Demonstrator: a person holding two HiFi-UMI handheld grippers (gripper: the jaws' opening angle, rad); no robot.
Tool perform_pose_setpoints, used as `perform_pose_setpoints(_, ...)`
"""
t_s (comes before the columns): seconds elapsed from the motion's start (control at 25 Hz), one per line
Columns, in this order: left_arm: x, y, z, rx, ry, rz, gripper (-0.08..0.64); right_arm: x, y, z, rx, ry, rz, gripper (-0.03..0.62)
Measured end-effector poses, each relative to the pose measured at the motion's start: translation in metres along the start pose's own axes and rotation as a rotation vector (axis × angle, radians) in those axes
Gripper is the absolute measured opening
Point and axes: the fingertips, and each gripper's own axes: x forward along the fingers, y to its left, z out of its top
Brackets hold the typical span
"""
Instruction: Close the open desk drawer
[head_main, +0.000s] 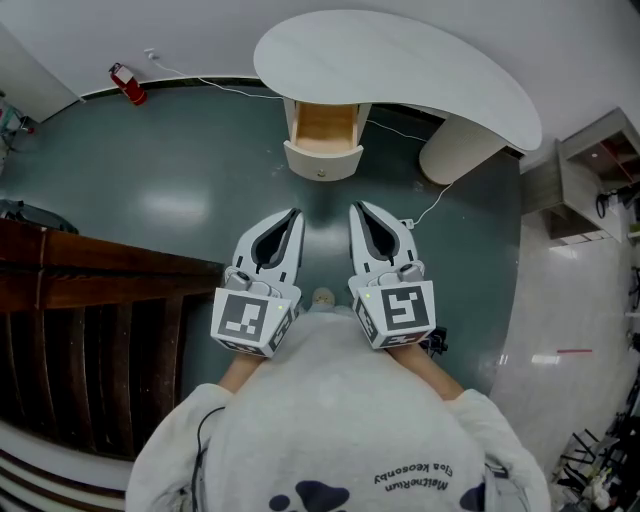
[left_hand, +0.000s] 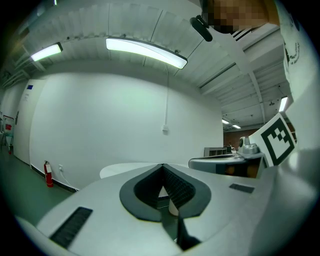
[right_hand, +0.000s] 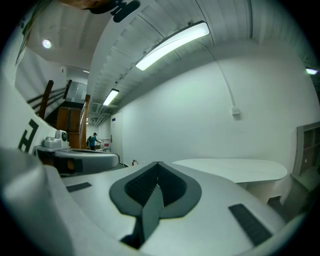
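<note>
A white curved desk (head_main: 400, 60) stands ahead by the far wall, and its tabletop (right_hand: 235, 169) also shows in the right gripper view. Under it a wooden drawer (head_main: 324, 135) is pulled out, with a rounded white front (head_main: 322, 161) and a small knob. My left gripper (head_main: 295, 213) and right gripper (head_main: 355, 207) are held side by side in front of me, well short of the drawer, both pointing toward it. Both have their jaws together and hold nothing. In the left gripper view the desk (left_hand: 125, 169) shows beyond the left gripper (left_hand: 163, 165).
A dark wooden stair rail (head_main: 90, 300) runs along the left. A red fire extinguisher (head_main: 128, 84) stands by the far wall. A round white desk leg (head_main: 455, 148) and a white cable (head_main: 432, 208) sit to the right of the drawer. A shelf unit (head_main: 595, 175) is at the right.
</note>
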Motion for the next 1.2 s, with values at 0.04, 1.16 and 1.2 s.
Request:
perform_pose_setpoints(0.04, 0.002, 0.0, 0.0, 0.0, 0.002, 0.001, 0.008, 0.001, -0.002, -0.001, 0.0, 0.002, 0.003, 0.017)
perform_pose_setpoints(1.16, 0.097, 0.053, -0.001, -0.019, 0.054, -0.096, 0.008, 0.082, -0.053, -0.004, 0.014, 0.043, -0.092, 0.017)
perform_pose_setpoints(1.2, 0.105, 0.059, 0.0, -0.018, 0.054, -0.102, 0.008, 0.091, -0.056, -0.003, 0.015, 0.043, -0.099, 0.017)
